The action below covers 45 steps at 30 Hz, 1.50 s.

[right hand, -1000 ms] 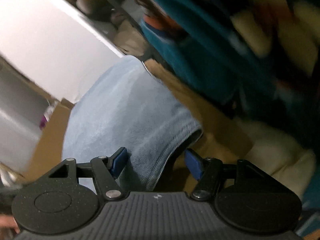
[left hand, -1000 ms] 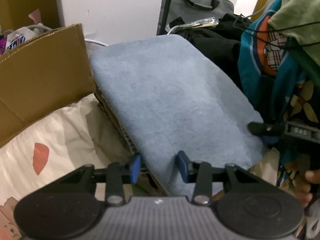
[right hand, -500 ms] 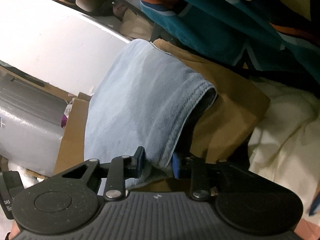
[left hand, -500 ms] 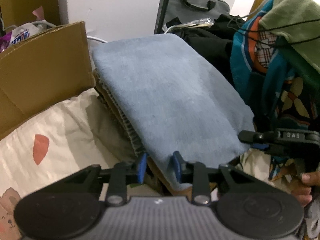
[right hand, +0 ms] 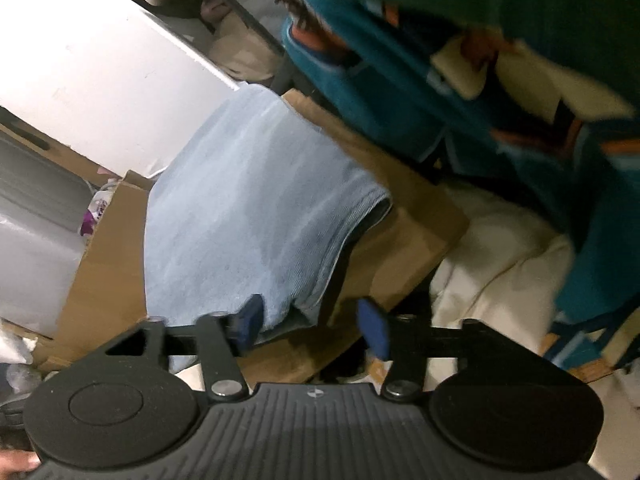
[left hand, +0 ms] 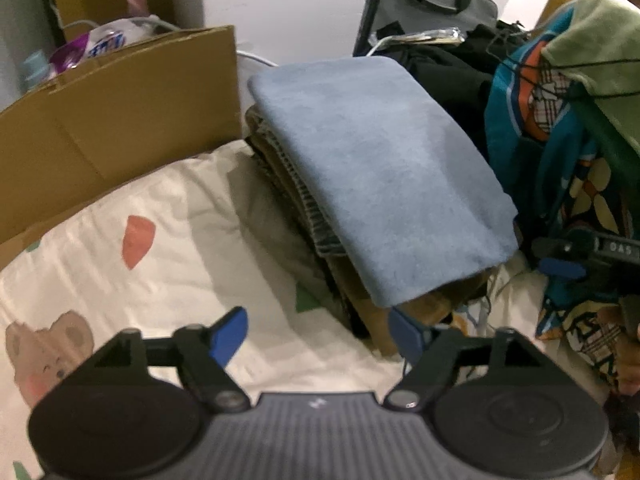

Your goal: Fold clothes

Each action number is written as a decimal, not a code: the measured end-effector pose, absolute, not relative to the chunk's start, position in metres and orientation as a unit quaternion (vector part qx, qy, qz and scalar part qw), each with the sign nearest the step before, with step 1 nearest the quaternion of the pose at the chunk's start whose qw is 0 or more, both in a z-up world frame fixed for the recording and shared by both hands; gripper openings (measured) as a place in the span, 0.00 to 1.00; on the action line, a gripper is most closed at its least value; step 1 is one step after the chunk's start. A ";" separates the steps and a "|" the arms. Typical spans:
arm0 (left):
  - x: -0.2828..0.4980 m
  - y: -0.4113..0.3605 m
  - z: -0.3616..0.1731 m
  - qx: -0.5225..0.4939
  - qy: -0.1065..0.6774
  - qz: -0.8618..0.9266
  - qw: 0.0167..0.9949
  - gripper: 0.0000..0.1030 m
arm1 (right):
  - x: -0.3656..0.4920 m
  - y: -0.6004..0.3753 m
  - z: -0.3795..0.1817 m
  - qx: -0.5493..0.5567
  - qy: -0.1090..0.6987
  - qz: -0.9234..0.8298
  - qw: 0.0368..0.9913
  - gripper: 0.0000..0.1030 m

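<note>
I'm in a lived-in bedroom: a bed sheet (left hand: 168, 208) printed with a cartoon bear lies under me, folded clothes (left hand: 372, 176) stacked at its far edge, cardboard boxes (left hand: 120, 108) and a clothes heap (left hand: 560, 120) crowding around.

A bed (left hand: 168, 248) with a cream sheet printed with a bear and a red patch carries the things. A stack of folded clothes (left hand: 320, 220) lies on it, a brown piece at the bottom and a blue towel (left hand: 376, 168) on top. A cardboard box (left hand: 120, 112) touches the sheet's far edge, and a heap of teal patterned clothes (left hand: 560, 168) lies just beside the stack.
</note>
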<state>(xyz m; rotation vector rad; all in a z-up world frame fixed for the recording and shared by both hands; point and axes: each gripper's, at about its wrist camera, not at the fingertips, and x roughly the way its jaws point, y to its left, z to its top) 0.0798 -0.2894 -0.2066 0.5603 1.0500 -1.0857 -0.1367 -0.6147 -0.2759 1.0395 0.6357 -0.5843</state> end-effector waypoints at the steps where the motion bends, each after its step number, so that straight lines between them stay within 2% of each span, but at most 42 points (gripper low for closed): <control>1: 0.079 -0.288 -0.202 0.252 0.467 -0.484 0.696 0.85 | -0.137 -0.615 -0.272 0.477 0.300 -0.274 0.779 0.71; 3: 0.077 -0.285 -0.192 0.254 0.462 -0.480 0.702 0.85 | -0.141 -0.617 -0.265 0.474 0.311 -0.276 0.776 0.80; 5: 0.075 -0.282 -0.184 0.257 0.458 -0.475 0.706 0.88 | -0.139 -0.615 -0.258 0.468 0.326 -0.274 0.774 0.85; 9: 0.075 -0.277 -0.167 0.264 0.464 -0.457 0.712 0.93 | -0.132 -0.609 -0.243 0.438 0.360 -0.276 0.776 0.92; 13: 0.074 -0.266 -0.143 0.251 0.461 -0.447 0.724 0.99 | -0.126 -0.600 -0.223 0.414 0.375 -0.277 0.782 0.95; 15: 0.075 -0.260 -0.132 0.245 0.463 -0.440 0.729 0.99 | -0.123 -0.595 -0.210 0.400 0.379 -0.280 0.786 0.99; 29: 0.084 -0.191 -0.034 0.182 0.465 -0.382 0.778 0.99 | -0.120 -0.583 -0.134 0.371 0.416 -0.277 0.783 1.00; 38: 0.104 -0.135 0.042 0.204 0.441 -0.323 0.812 1.00 | -0.115 -0.561 -0.081 0.343 0.423 -0.260 0.797 1.00; 45: 0.111 -0.081 0.080 0.210 0.446 -0.301 0.816 1.00 | -0.110 -0.544 -0.045 0.323 0.433 -0.251 0.803 1.00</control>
